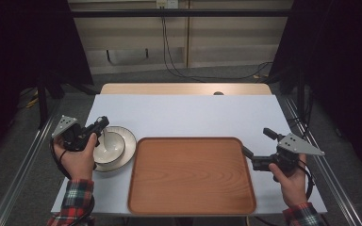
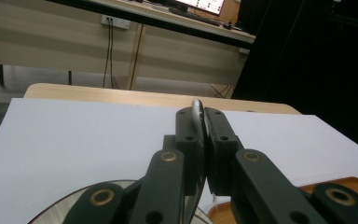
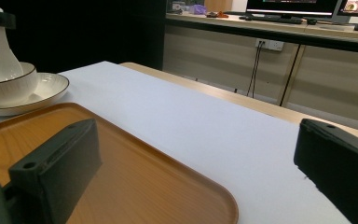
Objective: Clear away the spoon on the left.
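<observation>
High view first: the white table (image 1: 184,110) runs out ahead of both tongs, and the big wooden tray (image 1: 192,175) lies on it between them, its right edge just beside the right gripper (image 1: 257,147) and its left edge near the left gripper (image 1: 102,125). Left of the tray, right under the left tongs, sits a pale plate (image 1: 127,147) with a dark rim line, and a white bowl (image 1: 111,148) stands on that plate. The left tongs, held in the person's left hand (image 1: 80,157), are clamped tight on the handle of a white spoon (image 1: 100,137), whose lower end dips into the bowl. Left gripper view shows the two black jaws pressed together with the thin spoon handle (image 2: 196,112) standing up between the pads, the plate rim (image 2: 60,210) low at its left and a corner of the tray (image 2: 349,183) low at its right. Right gripper view shows the right tongs spread wide with nothing between them, hovering over the tray corner (image 3: 168,186); well off to their far left stand the plate (image 3: 51,88), the bowl (image 3: 9,86) and the upright spoon (image 3: 2,51).
</observation>
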The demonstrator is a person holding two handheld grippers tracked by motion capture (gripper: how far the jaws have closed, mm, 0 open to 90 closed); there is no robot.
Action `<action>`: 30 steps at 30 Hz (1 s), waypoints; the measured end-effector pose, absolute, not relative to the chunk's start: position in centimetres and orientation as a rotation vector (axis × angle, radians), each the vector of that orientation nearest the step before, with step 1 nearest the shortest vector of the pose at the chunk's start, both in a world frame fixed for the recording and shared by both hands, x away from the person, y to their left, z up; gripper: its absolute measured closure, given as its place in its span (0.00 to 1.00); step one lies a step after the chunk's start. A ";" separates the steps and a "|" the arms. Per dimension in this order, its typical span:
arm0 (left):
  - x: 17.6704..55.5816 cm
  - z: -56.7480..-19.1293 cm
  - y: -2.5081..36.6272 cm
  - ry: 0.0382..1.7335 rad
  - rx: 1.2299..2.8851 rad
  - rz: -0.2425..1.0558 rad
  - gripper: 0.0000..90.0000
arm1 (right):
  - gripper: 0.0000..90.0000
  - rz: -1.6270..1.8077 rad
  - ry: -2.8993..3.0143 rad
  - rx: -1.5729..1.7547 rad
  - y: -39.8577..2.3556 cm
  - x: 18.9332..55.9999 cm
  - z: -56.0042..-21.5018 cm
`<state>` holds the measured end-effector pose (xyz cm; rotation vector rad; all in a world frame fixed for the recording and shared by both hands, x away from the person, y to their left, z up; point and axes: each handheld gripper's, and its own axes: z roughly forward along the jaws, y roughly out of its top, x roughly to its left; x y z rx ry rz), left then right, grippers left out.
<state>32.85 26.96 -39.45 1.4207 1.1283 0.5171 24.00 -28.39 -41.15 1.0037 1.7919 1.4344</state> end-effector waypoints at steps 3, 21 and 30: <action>32.8 -38.7 27.0 1.114 1.419 0.514 0.95 | 0.00 1.428 1.798 0.996 -28.3 24.1 -41.2; 32.7 -35.6 25.9 1.044 1.411 0.429 0.95 | 0.00 1.428 1.805 1.000 -28.1 24.1 -41.4; 32.5 -34.7 24.6 0.992 1.424 0.379 0.95 | 0.00 1.426 1.809 0.997 -28.0 24.2 -41.4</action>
